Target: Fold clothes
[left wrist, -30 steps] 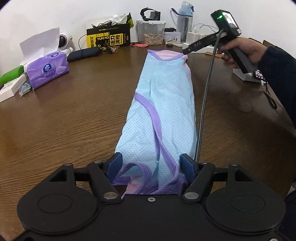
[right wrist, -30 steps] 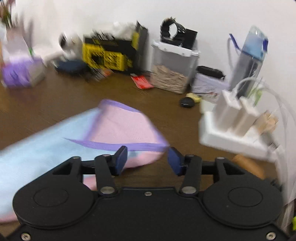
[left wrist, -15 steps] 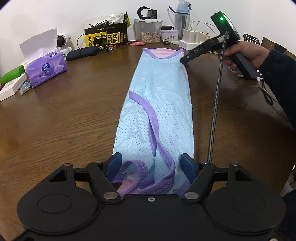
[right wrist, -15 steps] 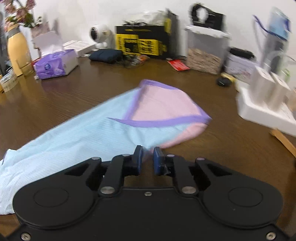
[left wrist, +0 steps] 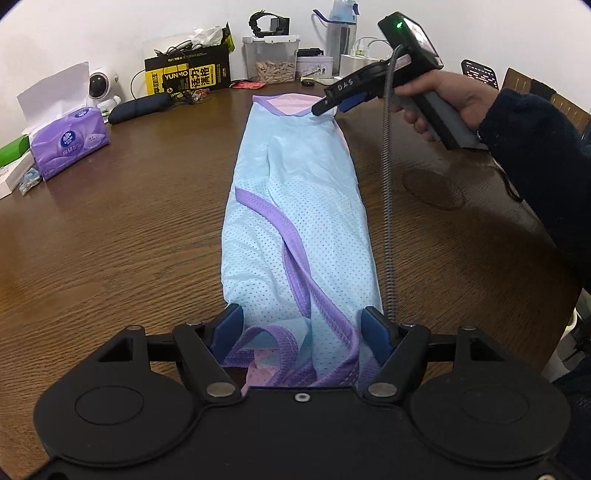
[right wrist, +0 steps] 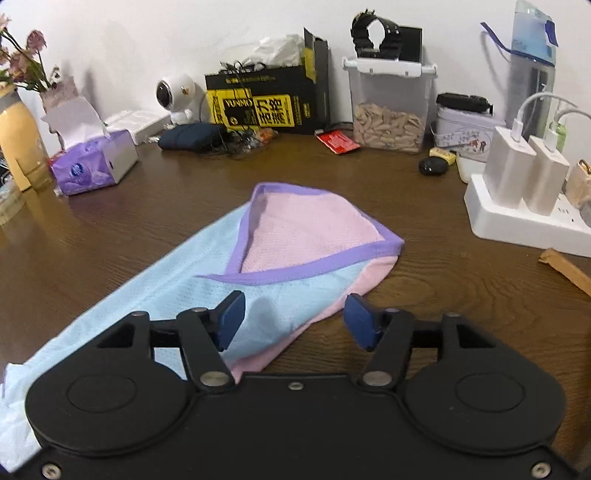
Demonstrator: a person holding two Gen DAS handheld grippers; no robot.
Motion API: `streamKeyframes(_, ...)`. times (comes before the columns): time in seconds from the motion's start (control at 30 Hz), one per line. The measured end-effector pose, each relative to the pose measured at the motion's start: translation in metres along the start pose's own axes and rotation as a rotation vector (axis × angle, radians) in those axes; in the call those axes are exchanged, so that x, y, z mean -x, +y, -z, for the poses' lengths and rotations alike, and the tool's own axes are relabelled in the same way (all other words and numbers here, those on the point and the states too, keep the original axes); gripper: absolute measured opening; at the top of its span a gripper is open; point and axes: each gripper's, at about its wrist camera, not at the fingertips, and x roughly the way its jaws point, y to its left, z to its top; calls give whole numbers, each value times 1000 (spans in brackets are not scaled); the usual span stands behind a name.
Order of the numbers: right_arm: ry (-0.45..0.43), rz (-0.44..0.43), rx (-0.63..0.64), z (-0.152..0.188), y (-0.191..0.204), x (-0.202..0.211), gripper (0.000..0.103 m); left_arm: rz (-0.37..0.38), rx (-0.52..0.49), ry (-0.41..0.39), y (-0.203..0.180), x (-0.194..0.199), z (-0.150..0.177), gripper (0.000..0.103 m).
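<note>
The right gripper, pinched together half a second ago, now gapes wide, empty, over the light-blue mesh garment with purple trim, a long narrow strip lengthwise on the brown wooden table. The left gripper straddles its near end, open. Crosswise folds seemingly remain.

Dark brown wood-grain table, surface lightly glossy. Plain white wall directly behind the table's far edge, unmarked. Chair back visible beyond the table's right side. Even, diffuse lighting; soft shadows on the wall.

Spread right tool over garment
</note>
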Motion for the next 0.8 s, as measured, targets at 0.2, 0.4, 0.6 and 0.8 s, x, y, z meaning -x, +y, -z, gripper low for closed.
streamKeyframes(0.2, 10, 46, 19, -1, -10, 2, 40, -12, 31, -18, -6, -3, -1, 73)
streamKeyframes(0.4, 0, 35, 26, 10, 0, 15, 66, -10, 24, -21, -22, -3, -2, 77)
streamKeyframes(0.6, 12, -45, 60, 27, 24, 28, 68, 4, 15, -30, -30, -2, 1, 78)
streamKeyframes(0.8, 25, -125, 94, 44, 48, 41, 40, 1, 23, -42, -30, 0, 5, 78)
